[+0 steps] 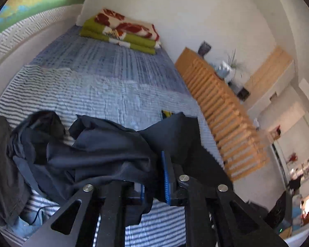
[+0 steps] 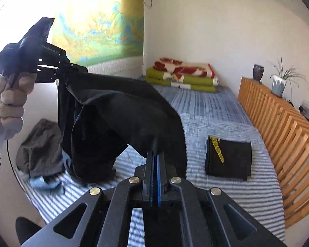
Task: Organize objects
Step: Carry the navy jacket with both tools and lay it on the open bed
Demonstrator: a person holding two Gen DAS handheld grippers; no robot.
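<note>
Holding limp dark garment [image 2: 123,111] over bed [image 2: 216,111]: both claws, left [image 1: 154,177] and right [image 2: 155,158], clamp cloth; soft, grip edges.

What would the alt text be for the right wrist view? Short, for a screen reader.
A dark garment hangs stretched above a striped bed, pinched by the shut right gripper in front and by the left gripper, held in a gloved hand. A folded black garment lies on the bed beside a wooden slatted rail; folded blankets sit at the far end.
</note>
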